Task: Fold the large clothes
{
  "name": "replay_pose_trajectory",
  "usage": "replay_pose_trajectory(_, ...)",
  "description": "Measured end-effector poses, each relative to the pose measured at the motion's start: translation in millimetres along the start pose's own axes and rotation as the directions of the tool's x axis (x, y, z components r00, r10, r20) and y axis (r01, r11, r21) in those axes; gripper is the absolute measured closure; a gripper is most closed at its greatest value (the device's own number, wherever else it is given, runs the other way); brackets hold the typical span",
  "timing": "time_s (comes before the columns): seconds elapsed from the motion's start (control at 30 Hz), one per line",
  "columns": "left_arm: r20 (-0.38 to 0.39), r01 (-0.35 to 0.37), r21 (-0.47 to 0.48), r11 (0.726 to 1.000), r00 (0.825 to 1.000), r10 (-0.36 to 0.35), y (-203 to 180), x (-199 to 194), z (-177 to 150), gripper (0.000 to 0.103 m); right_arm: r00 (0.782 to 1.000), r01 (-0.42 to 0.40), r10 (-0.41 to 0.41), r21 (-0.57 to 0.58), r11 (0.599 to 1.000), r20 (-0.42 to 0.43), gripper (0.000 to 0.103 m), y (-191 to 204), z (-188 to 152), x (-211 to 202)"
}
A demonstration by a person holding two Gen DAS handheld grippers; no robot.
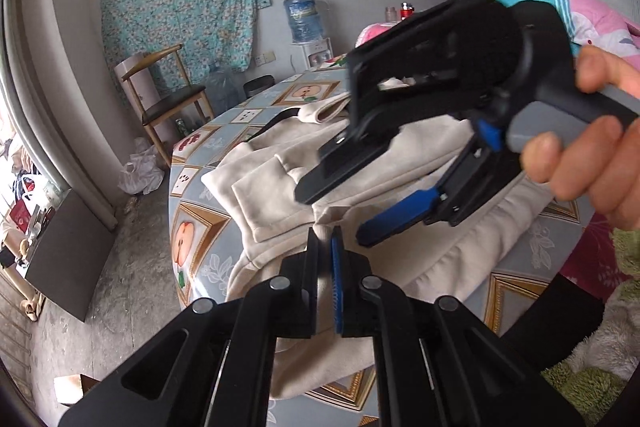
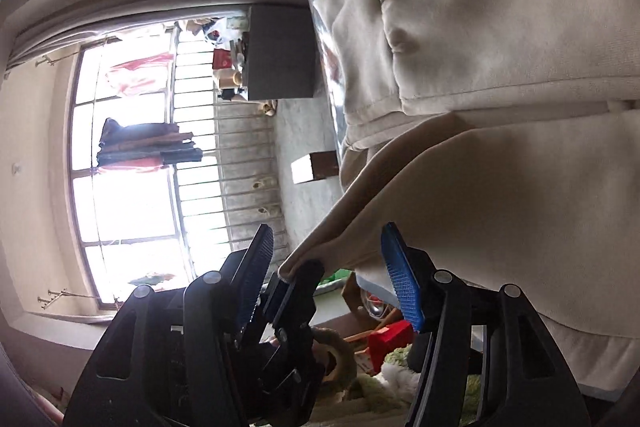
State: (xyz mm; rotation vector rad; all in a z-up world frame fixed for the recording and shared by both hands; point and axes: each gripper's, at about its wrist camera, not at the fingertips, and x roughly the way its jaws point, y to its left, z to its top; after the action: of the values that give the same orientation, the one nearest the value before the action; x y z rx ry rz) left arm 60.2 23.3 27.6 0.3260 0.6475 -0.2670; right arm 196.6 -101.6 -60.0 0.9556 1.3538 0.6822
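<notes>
A large cream garment [image 1: 352, 163] lies spread on the table [image 1: 200, 227], one edge hanging over the near side. My left gripper [image 1: 325, 251] is shut on a pinch of the cream fabric at the near edge. My right gripper [image 1: 332, 215] hovers just above the garment beside it, jaws wide open and empty, held by a hand. In the right wrist view, rolled sideways, the right gripper [image 2: 328, 259] is open around the lifted fabric fold [image 2: 460, 195]; the left gripper [image 2: 300, 279] pinches that fold's tip.
The table has a blue patterned cloth with fruit pictures [image 1: 188, 235]. A wooden chair [image 1: 168, 95] and a water dispenser [image 1: 306, 23] stand behind it. A dark cabinet [image 1: 68, 251] stands left by the window. A green rug [image 1: 592, 379] lies at lower right.
</notes>
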Motion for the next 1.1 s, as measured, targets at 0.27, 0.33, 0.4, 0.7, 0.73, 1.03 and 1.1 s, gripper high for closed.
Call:
replay_pose_trajectory(0.27, -0.014, 0.057, -0.015, 0.998, 0.998, -0.058, -4, -3, -3, 0.094, 0.999, 0.022, -0.022, 0.006, 1.000, 0.043, 0.097, -1, 9, 1)
replay_pose_trajectory(0.33, -0.014, 0.060, -0.033, 0.998, 0.998, -0.061, -1, -3, -3, 0.094, 0.998, 0.033, -0.032, -0.014, 0.999, 0.054, 0.098, 1, 9, 1)
replay_pose_trajectory(0.4, -0.013, 0.077, -0.052, 0.996, 0.997, -0.078, 2, -2, -3, 0.088, 0.997, 0.044, -0.042, -0.035, 0.998, 0.064, 0.098, 3, 8, 1)
replay_pose_trajectory(0.7, -0.058, 0.061, -0.064, 0.996, 0.996, -0.065, 4, 13, -10, 0.065, 0.997, 0.036, -0.032, -0.055, 0.998, 0.064, 0.098, 6, 7, 5)
replay_pose_trajectory(0.73, -0.066, 0.050, -0.065, 0.997, 0.996, -0.054, 4, 16, -11, 0.064, 0.998, 0.033, -0.029, -0.056, 0.998, 0.062, 0.098, 6, 7, 6)
replay_pose_trajectory(1.03, -0.076, 0.041, -0.163, 0.986, 0.996, -0.054, 21, 41, -6, 0.075, 0.998, 0.024, -0.020, -0.071, 0.997, 0.064, 0.098, 6, 4, 4)
replay_pose_trajectory(1.1, -0.072, 0.053, -0.170, 0.984, 0.995, -0.066, 21, 43, -4, 0.084, 0.997, 0.026, -0.021, -0.076, 0.997, 0.071, 0.098, 5, 4, 2)
